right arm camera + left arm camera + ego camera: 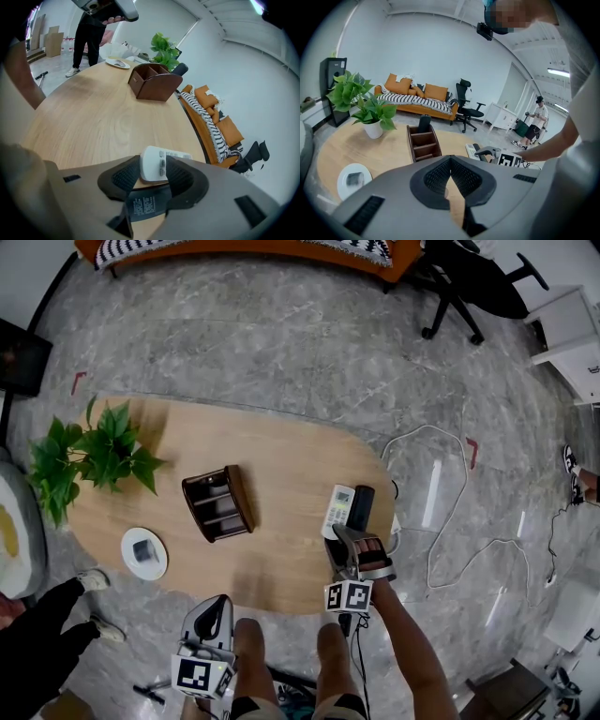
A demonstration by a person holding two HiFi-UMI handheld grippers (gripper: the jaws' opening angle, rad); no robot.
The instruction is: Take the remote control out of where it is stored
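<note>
**A:** Where is the white remote [337,505]?

**B:** Flat on the wooden table [281,456], close to its right edge. A black remote [361,502] lies just beside it on the right. The brown organizer [217,503] sits well apart to the left, mid-table.

**A:** And the right gripper [349,538]?

**B:** It points down at the near ends of both remotes. In the right gripper view its jaws stand spread, and the near end of the white remote lies between them on the wood. The pads sit close along its sides. I see no squeeze.

**A:** The left gripper [217,604]?

**B:** It hangs low at the near side, off the table edge, beside the person's knee. Its own view shows the tips pressed together with nothing in them.

**A:** Anything in the organizer?

**B:** The left gripper view shows a dark object [424,123] standing up at its far end. I cannot tell what it is.

**A:** What else is on the table?

**B:** A potted plant [94,451] stands at the far left. A white dish [143,553] lies nearer, holding something small and grey.
</note>
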